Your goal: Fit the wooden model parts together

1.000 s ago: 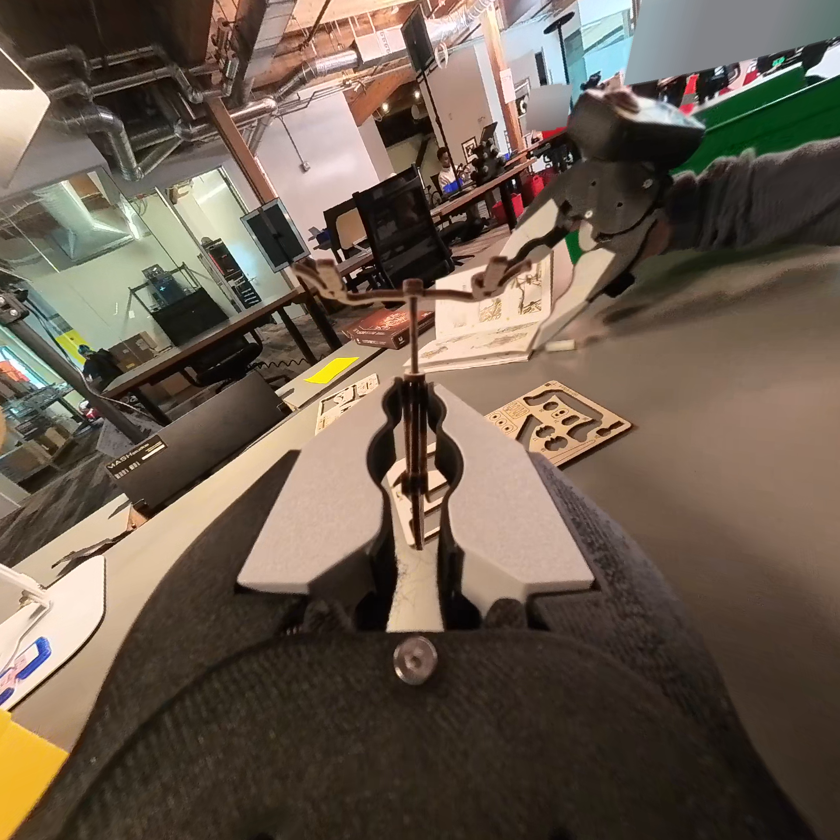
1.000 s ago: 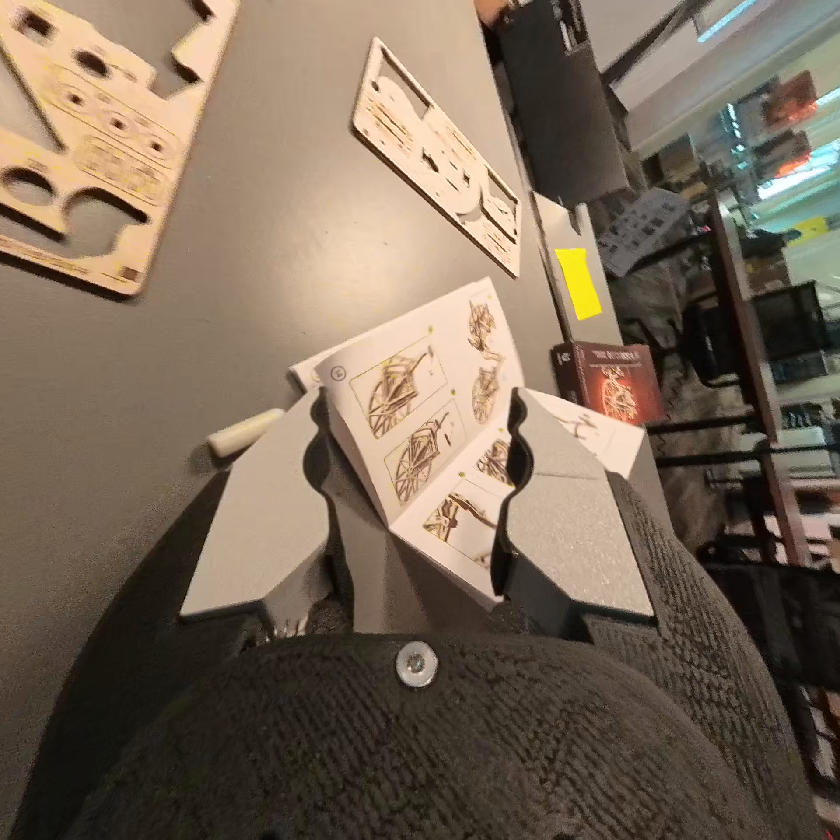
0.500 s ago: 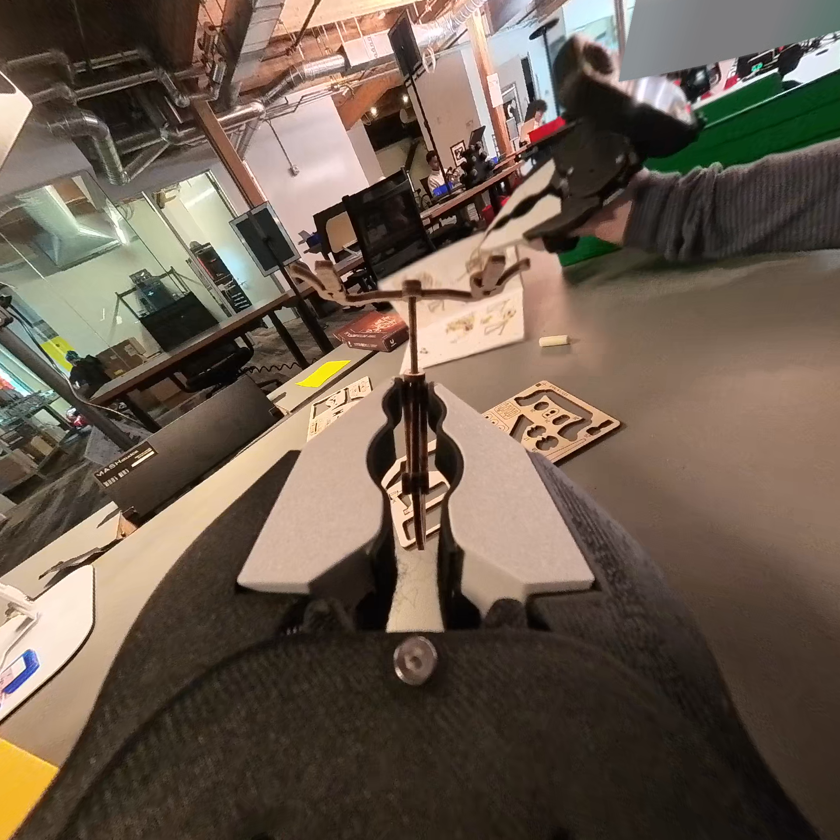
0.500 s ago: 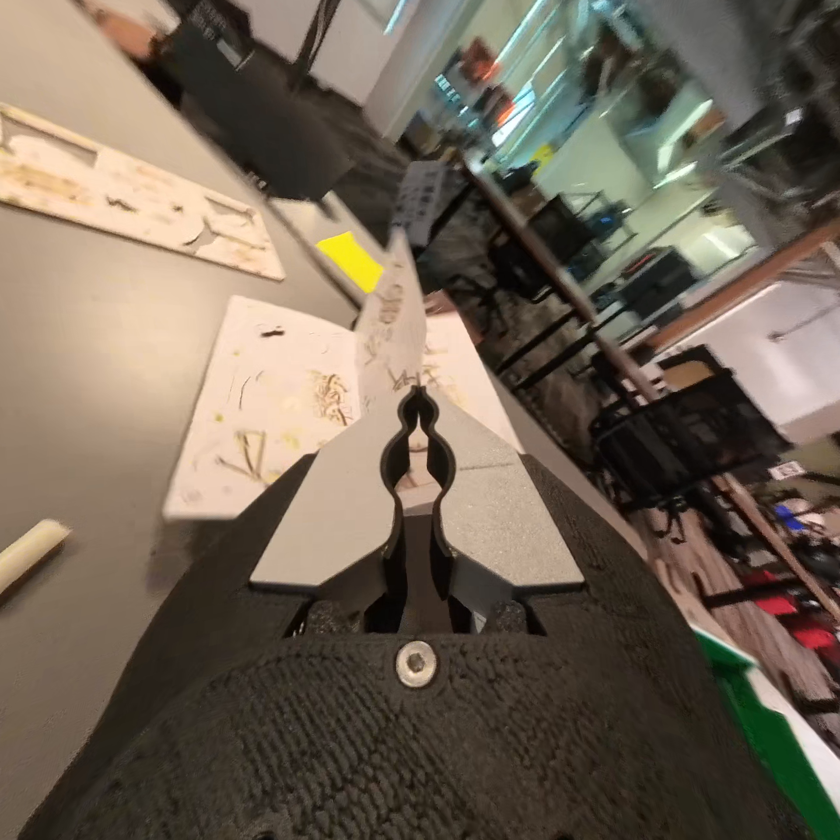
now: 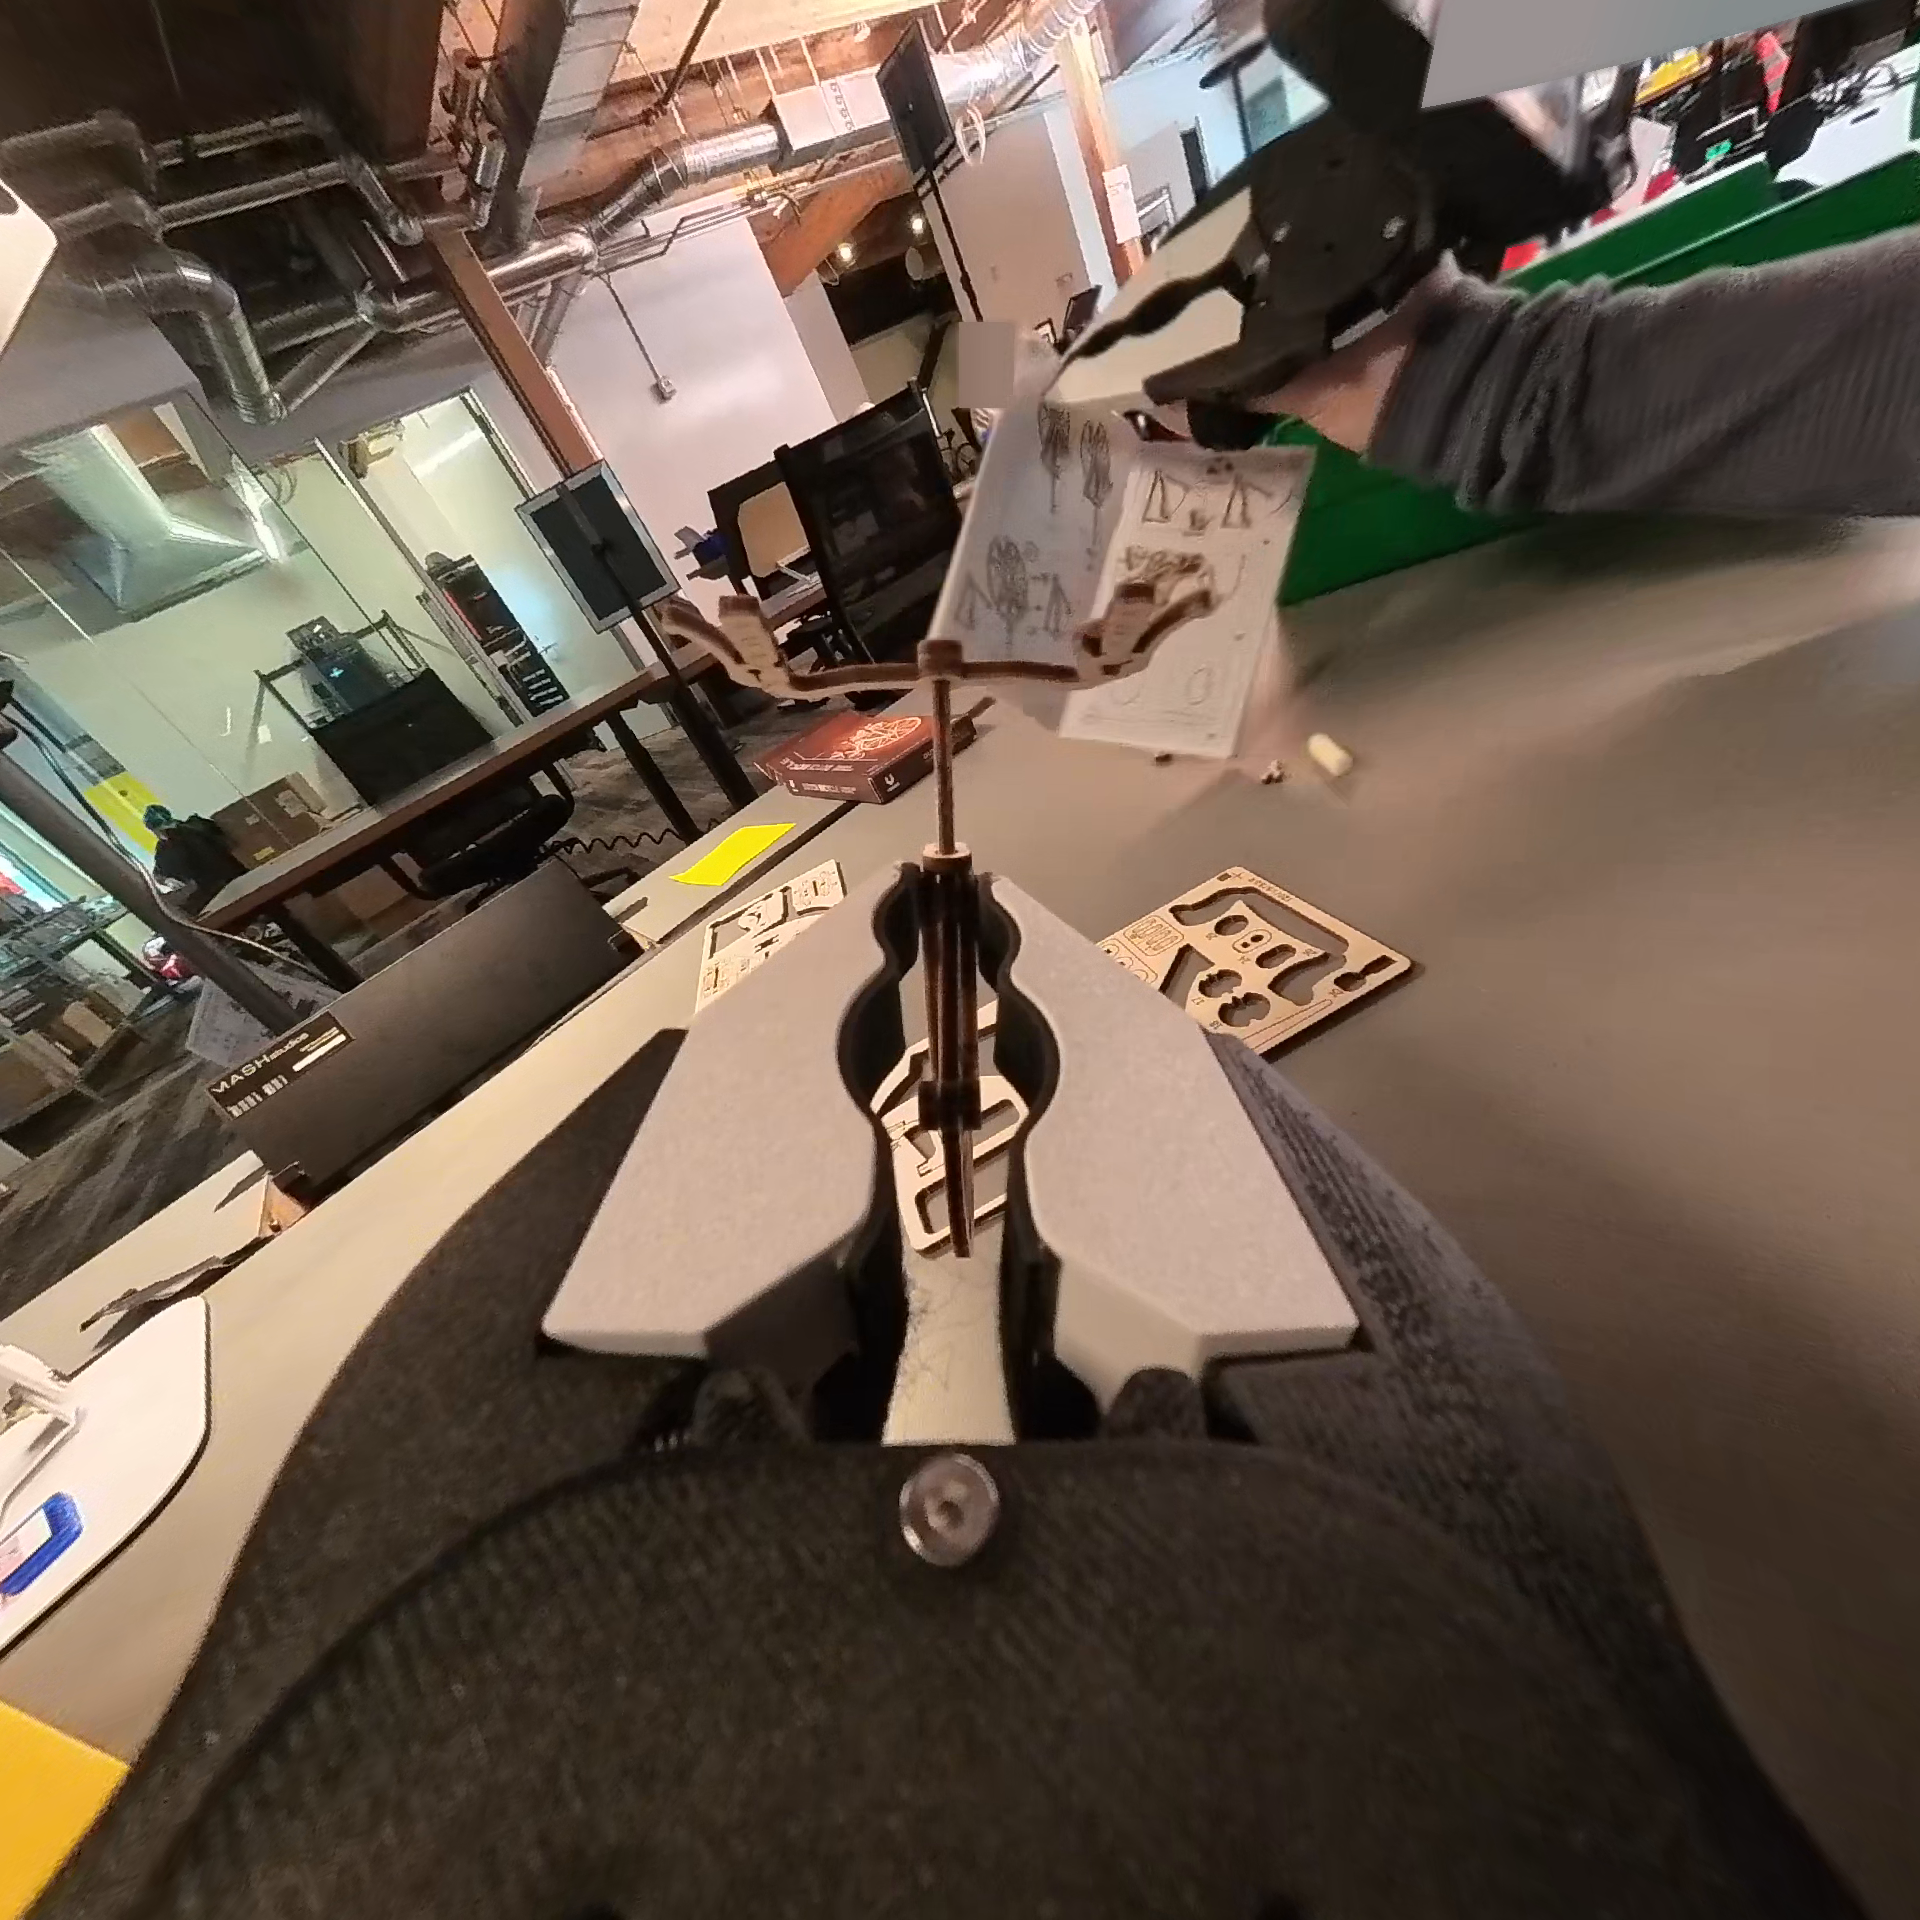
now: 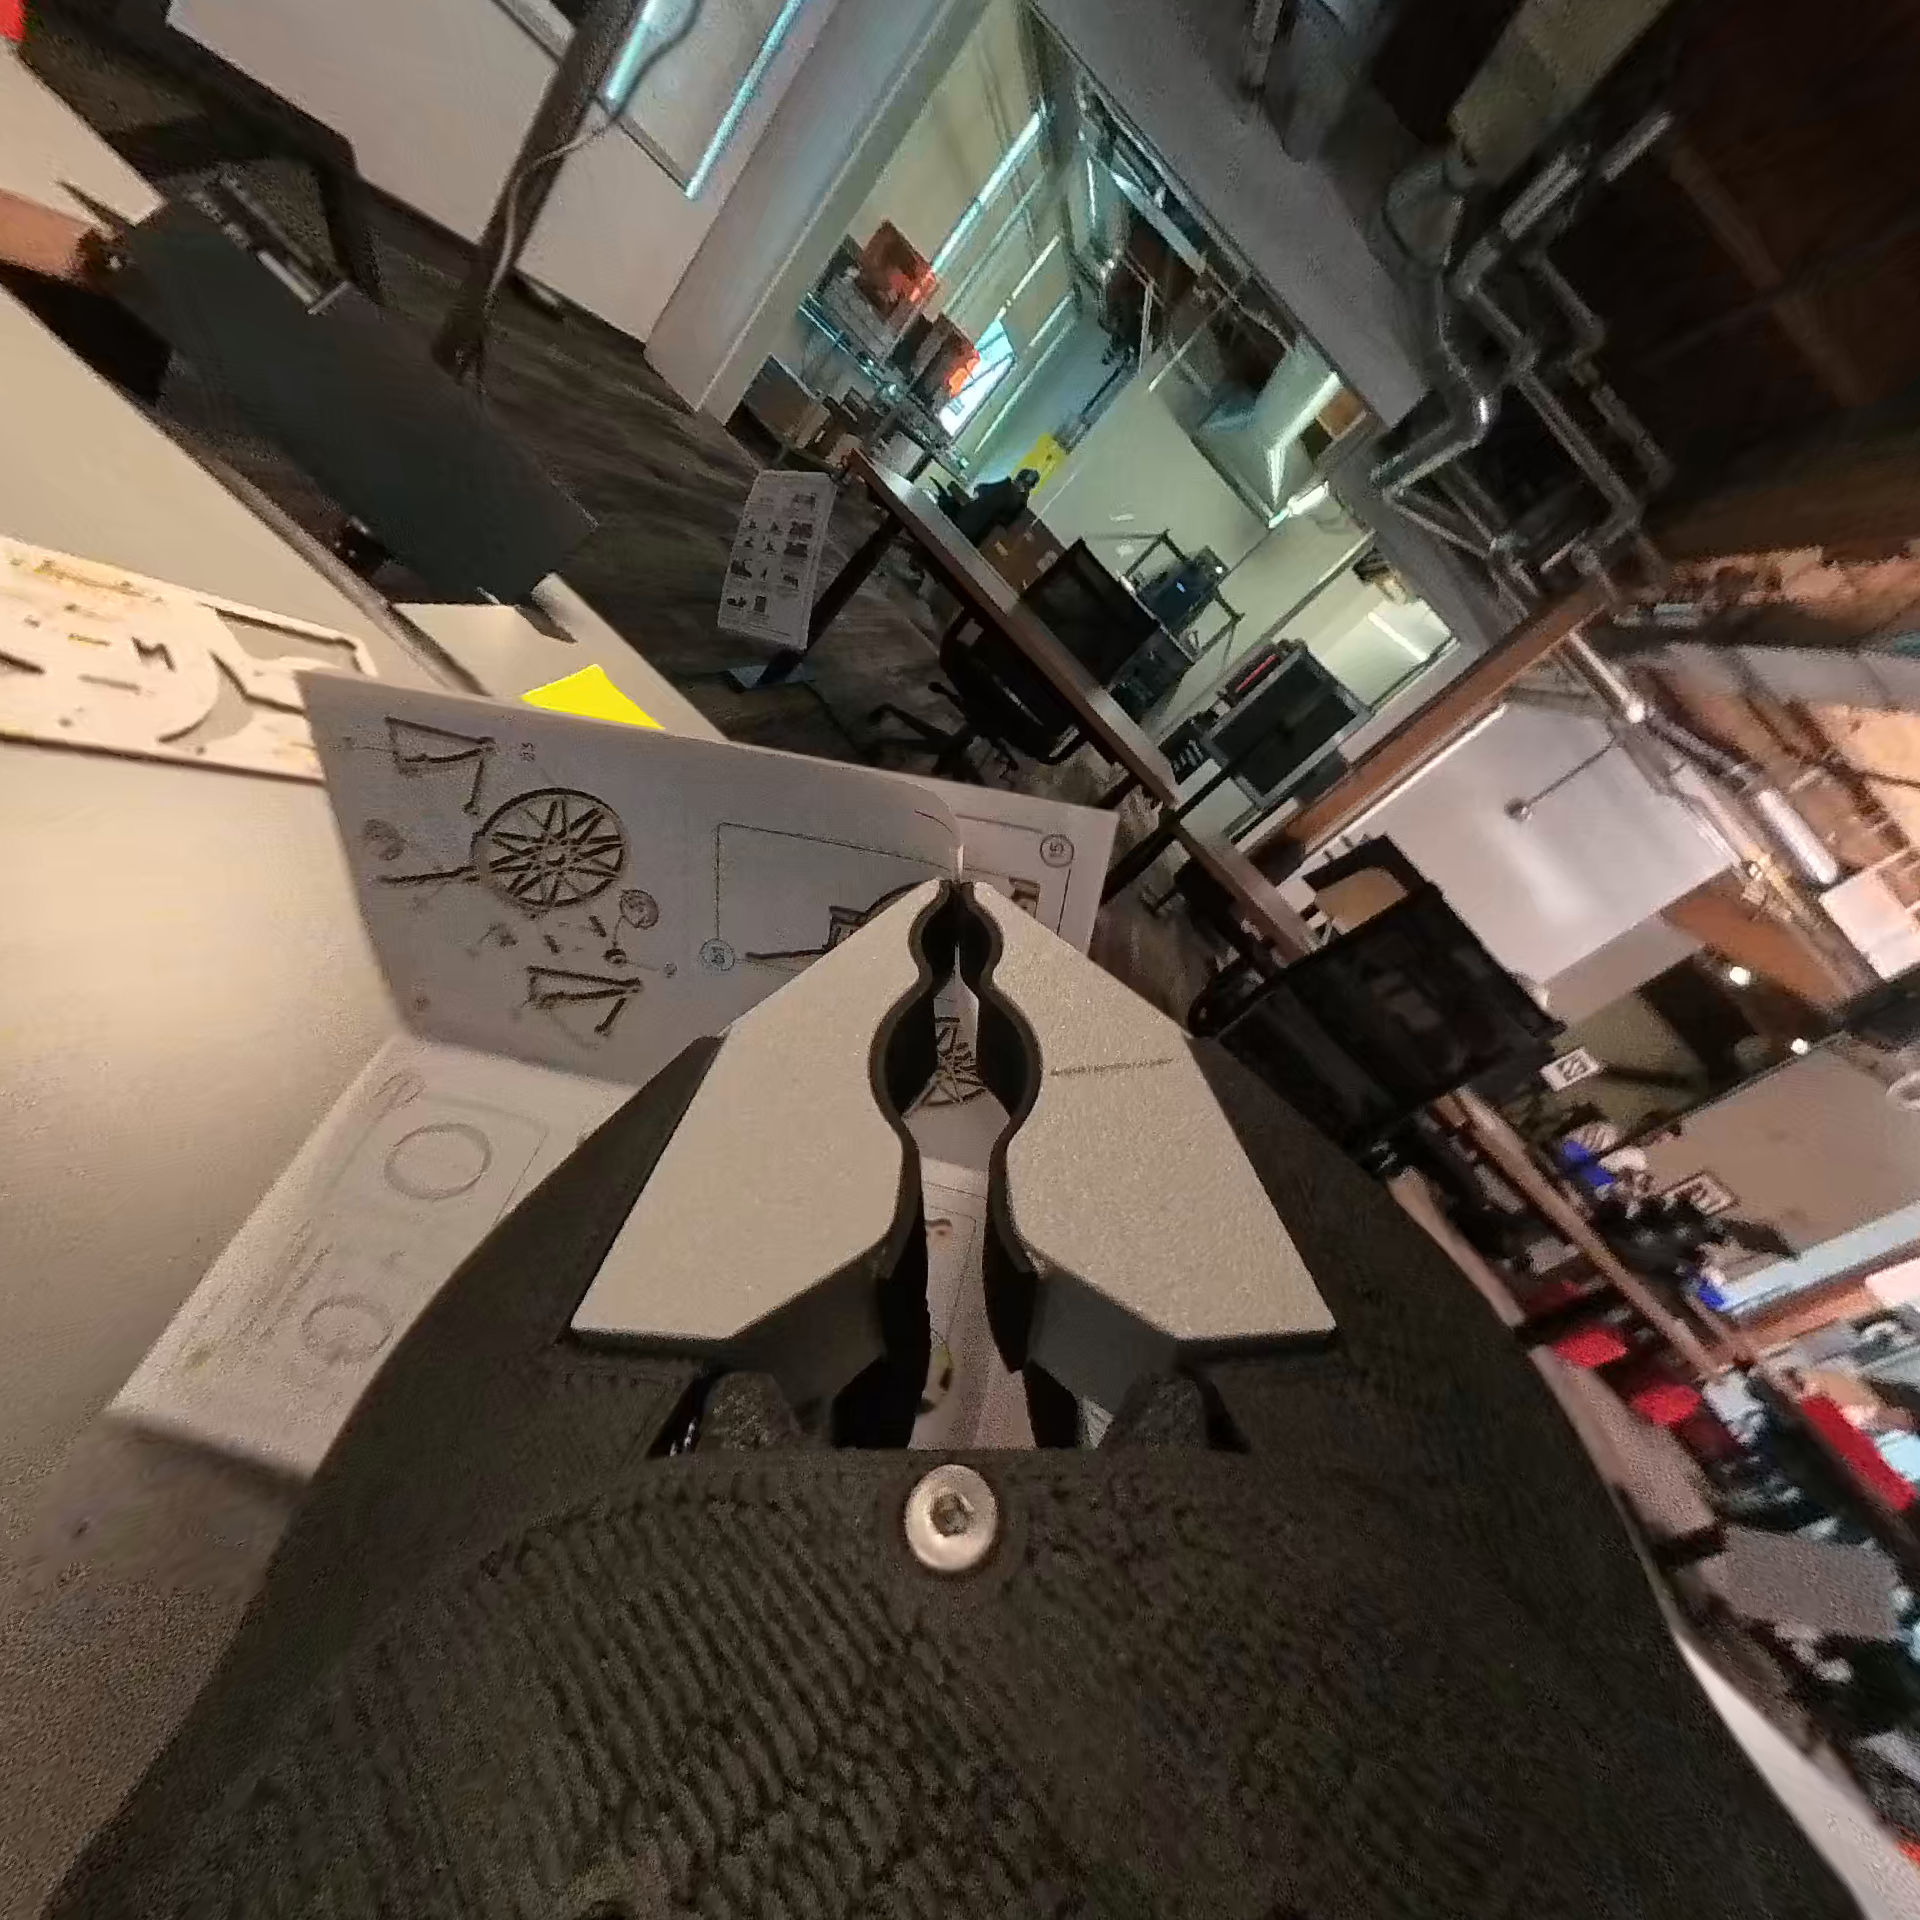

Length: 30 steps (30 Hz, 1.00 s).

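My left gripper (image 5: pixel 943 883) is shut on a thin wooden model part (image 5: pixel 940 748), a stem with a handlebar-like crosspiece (image 5: pixel 821 681) on top, held upright above the grey table (image 5: pixel 1558 1039). My right gripper (image 6: pixel 958 888) is shut on a page of the white instruction booklet (image 6: pixel 644 883) and holds the booklet in the air. In the left wrist view the right gripper (image 5: pixel 1060 358) is at the upper right, with the booklet (image 5: pixel 1122 582) hanging from it behind the crosspiece.
Two wooden part sheets lie on the table, one to the right (image 5: pixel 1257 961) and one further left (image 5: pixel 769 930). A small white stick (image 5: pixel 1328 755) and a dark red box (image 5: pixel 873 753) lie farther back. A black case (image 5: pixel 416 1008) stands at the left edge. Tip to tip, the grippers are about 35 cm apart.
My right gripper closed on the booklet page and lifted the booklet off the table. My left gripper has held the wooden part nearly still.
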Available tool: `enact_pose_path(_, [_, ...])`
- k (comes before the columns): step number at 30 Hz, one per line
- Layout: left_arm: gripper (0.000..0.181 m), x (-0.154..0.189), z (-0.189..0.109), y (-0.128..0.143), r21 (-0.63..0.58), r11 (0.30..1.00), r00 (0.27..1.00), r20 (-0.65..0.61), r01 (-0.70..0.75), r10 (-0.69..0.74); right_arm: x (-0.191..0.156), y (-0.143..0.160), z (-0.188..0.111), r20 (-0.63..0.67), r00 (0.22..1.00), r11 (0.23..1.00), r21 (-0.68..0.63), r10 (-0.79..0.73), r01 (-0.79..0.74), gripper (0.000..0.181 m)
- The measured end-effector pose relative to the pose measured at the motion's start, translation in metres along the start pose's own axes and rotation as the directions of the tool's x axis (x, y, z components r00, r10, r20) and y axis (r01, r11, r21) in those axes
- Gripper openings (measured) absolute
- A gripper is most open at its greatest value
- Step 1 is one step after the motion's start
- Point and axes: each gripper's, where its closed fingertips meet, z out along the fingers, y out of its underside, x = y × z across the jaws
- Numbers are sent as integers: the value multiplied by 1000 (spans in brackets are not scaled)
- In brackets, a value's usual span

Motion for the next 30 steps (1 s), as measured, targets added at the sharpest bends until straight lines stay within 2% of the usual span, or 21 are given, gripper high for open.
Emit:
enact_pose_path(3, [9, 1, 1, 0, -2, 1000, 1000, -4, -1, 1, 17, 7, 13, -29, 995, 995, -40, 92, -93, 0])
enact_pose_path(5, [9, 1, 0, 0, 0, 1000, 1000, -3, -3, 3, 25, 26, 27, -41, 983, 979, -97, 176, -180, 0])
enact_pose_path(8, [9, 0, 0, -1, 4, 1000, 1000, -1, 0, 0, 20, 63, 50, 1, 938, 919, -202, 346, -339, 0])
enact_pose_path(10, [9, 0, 0, 0, 5, 1000, 1000, -1, 5, -5, 6, 83, 58, 61, 905, 880, -267, 422, -392, 0])
enact_pose_path(11, [9, 0, 0, 0, 4, 1000, 1000, -2, 9, -9, -3, 87, 59, 109, 885, 865, -297, 452, -405, 11])
enact_pose_path(12, [9, 0, 0, 0, 4, 1000, 1000, -5, 12, -12, -8, 86, 56, 149, 869, 859, -300, 472, -415, 30])
enact_pose_path(13, [9, 0, 0, 0, 3, 1000, 1000, -7, 15, -15, -8, 80, 52, 168, 866, 868, -263, 471, -421, 50])
enact_pose_path(14, [9, 1, 0, 0, 3, 1000, 1000, -10, 18, -18, -5, 70, 45, 185, 877, 891, -195, 443, -410, 55])
enact_pose_path(15, [9, 1, 0, 0, 3, 1000, 1000, -14, 20, -20, -7, 56, 34, 234, 891, 921, -114, 389, -372, 51])
enact_pose_path(16, [9, 2, 0, 0, 3, 1000, 1000, -17, 21, -21, -20, 40, 20, 346, 887, 949, -29, 305, -315, 37])
enact_pose_path(17, [9, 2, 0, 0, 4, 1000, 1000, -19, 21, -20, -47, 25, -1, 523, 831, 965, 53, 193, -257, 23])
enact_pose_path(18, [9, 2, 0, 0, 4, 1000, 1000, -21, 20, -20, -80, 16, -28, 703, 705, 970, 98, 90, -222, 19])
enact_pose_path(19, [9, 3, 1, 0, 5, 1000, 1000, -24, 20, -20, -109, 18, -52, 830, 555, 978, 73, 50, -197, 20])
enact_pose_path(20, [9, 3, 1, 0, 5, 1000, 999, -28, 22, -21, -130, 27, -69, 904, 424, 988, 9, 57, -153, 25])
enact_pose_path(21, [9, 4, 2, 0, 5, 1000, 999, -32, 23, -23, -146, 37, -80, 940, 334, 995, -38, 66, -91, 24])
enact_pose_path(22, [9, 5, 2, 0, 4, 1000, 999, -36, 23, -23, -157, 45, -86, 957, 286, 998, -41, 50, -39, 21])
enact_pose_path(24, [9, 6, 3, 1, 0, 1000, 999, -41, 21, -21, -170, 51, -92, 971, 237, 1000, -3, 3, 1, 16])
enact_pose_path(30, [9, 4, 2, 2, -2, 1000, 999, -33, 30, -30, -175, 65, -100, 994, 81, 995, -74, 68, 70, 15])
